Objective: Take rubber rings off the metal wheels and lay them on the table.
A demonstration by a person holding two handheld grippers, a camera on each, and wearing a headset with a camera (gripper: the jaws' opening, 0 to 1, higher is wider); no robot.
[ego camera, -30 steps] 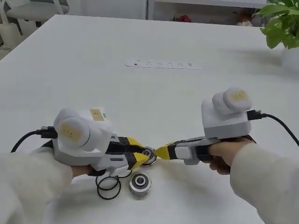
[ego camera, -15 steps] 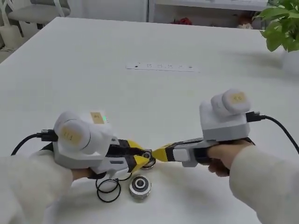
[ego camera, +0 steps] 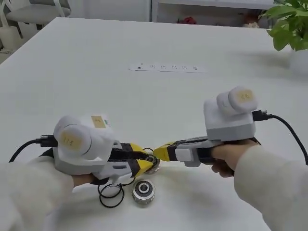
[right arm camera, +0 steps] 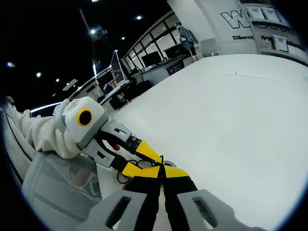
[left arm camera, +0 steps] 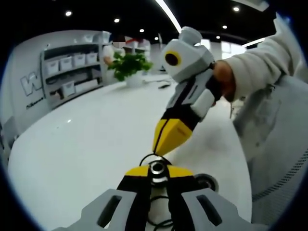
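My left gripper [ego camera: 147, 162] is shut on a small metal wheel [ego camera: 153, 163], held just above the white table [ego camera: 159, 106]; in the left gripper view the wheel [left arm camera: 158, 168] sits between the yellow jaws. My right gripper [ego camera: 158, 153] comes in from the right and is shut on a thin black rubber ring [ego camera: 148, 151] that loops up from that wheel. The ring [right arm camera: 161, 160] shows as a thin strand at the shut tips in the right gripper view. A second metal wheel [ego camera: 143, 189] lies on the table, with two loose black rings [ego camera: 111, 193] beside it.
A white power strip [ego camera: 167, 67] lies across the middle of the table. A potted plant [ego camera: 288, 24] stands at the far right corner. Black cables [ego camera: 288, 130] trail from both grippers. Shelves [left arm camera: 67, 72] and a person stand beyond the table.
My right gripper has risen slightly and moved a little left, drawing a loop of the ring up from the wheel. The left gripper has kept its hold.
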